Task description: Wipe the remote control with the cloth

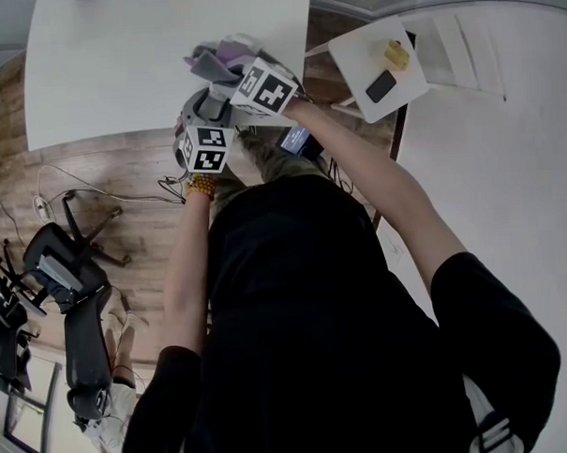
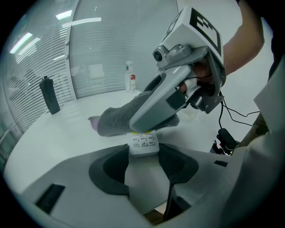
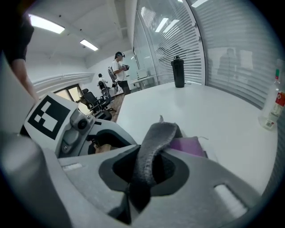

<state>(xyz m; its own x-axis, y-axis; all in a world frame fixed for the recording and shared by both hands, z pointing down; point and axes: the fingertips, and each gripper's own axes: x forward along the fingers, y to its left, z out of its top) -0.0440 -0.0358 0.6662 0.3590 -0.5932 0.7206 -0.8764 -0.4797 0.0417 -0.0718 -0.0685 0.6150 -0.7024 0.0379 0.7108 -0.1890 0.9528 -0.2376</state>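
Left tongs (image 2: pixel 143 156) gripping remote (image 2: pixel 143 146), right tongs (image 3: pixel 149 170) pinching cloth (image 3: pixel 156 137), button print (image 2: pixel 142 140) illegible

No legible text, brand or number is found in any view.

Black-and-white square marker patterns are carried on the cube (image 1: pixel 208 149) of the left gripper (image 2: pixel 143 156) and on the cube (image 1: pixel 266 87) of the right gripper (image 3: pixel 149 171). No characters are contained in them.

Small print is noted on the keys of the remote control (image 2: pixel 143 141), between the left gripper's jaws, but it is too small to be read.

A red-and-white label is borne by a bottle (image 2: pixel 130 78) at the far side of the table (image 2: pixel 67 129). Its print is not resolved.
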